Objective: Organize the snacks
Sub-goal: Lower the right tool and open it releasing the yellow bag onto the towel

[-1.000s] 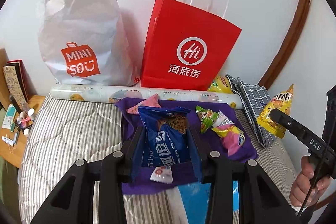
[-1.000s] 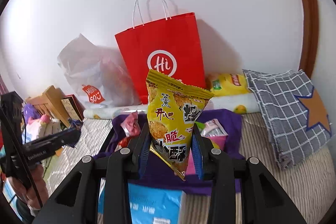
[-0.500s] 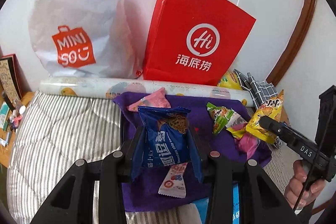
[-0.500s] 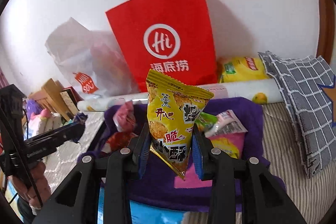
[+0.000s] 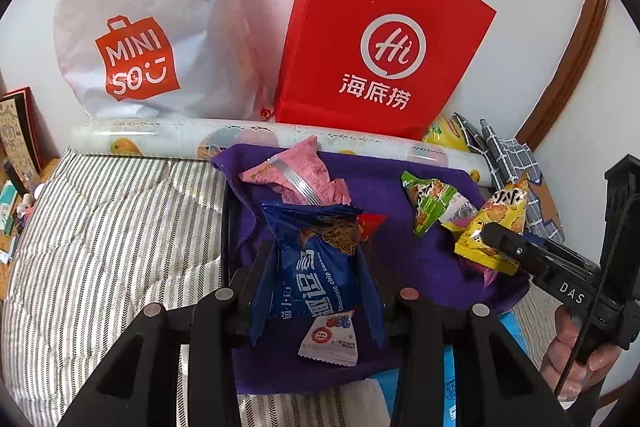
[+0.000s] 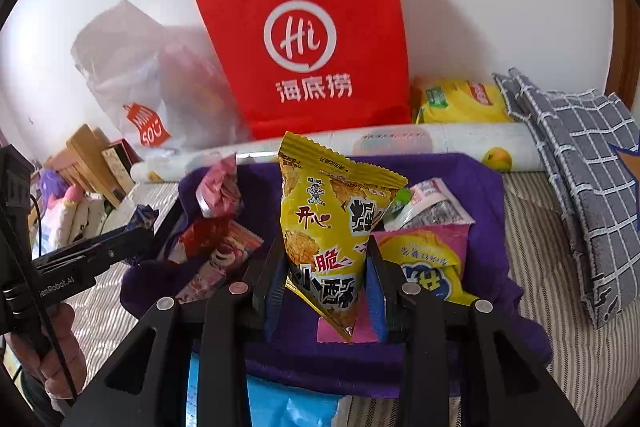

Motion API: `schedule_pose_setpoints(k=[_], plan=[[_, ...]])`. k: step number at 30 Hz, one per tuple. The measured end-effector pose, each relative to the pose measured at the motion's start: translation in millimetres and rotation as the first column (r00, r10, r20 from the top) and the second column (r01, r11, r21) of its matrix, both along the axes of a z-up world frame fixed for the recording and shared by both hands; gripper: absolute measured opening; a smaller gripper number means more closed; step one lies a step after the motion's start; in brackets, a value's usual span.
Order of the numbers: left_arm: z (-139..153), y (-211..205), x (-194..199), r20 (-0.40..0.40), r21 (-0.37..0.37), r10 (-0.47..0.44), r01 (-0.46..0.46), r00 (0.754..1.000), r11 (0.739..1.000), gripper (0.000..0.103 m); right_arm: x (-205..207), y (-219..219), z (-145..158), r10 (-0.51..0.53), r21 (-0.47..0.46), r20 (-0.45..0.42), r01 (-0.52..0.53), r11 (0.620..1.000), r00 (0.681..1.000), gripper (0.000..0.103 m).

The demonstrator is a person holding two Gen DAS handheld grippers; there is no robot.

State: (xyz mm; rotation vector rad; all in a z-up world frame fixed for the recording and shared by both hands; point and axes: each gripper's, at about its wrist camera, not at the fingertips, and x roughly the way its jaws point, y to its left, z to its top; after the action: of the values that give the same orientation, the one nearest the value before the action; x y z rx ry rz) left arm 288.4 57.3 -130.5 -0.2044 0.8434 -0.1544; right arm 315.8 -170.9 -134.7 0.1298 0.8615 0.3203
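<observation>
Behind the purple cloth (image 5: 400, 187) stands a red bag (image 5: 380, 39).

Lying on the striped bedding (image 5: 108, 227): a cloth (image 5: 420, 259), spreading toward the right. Resting on that cloth, from left to right: a crinkled packet (image 5: 296, 175), a small sachet (image 5: 330, 341) nearer the camera, a green-topped packet (image 5: 428, 199). Running along behind the cloth: a long roll (image 5: 168, 139). Leaning on the wall behind the roll: a plastic bag (image 5: 152, 27) at left, a paper bag (image 5: 380, 39) at right. Lying right of the cloth: a checked cushion (image 6: 580, 179).
</observation>
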Motion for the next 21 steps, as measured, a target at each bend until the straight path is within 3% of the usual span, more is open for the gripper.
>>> schedule_pose_setpoints(k=[21], plan=[[-23.5,-7.1,9.1,-0.079,0.018,-0.005,0.006,0.997,1.000,0.038,0.6,14.3,-16.0,0.051,-0.048,-0.054,-0.053,0.997,0.997,0.037]])
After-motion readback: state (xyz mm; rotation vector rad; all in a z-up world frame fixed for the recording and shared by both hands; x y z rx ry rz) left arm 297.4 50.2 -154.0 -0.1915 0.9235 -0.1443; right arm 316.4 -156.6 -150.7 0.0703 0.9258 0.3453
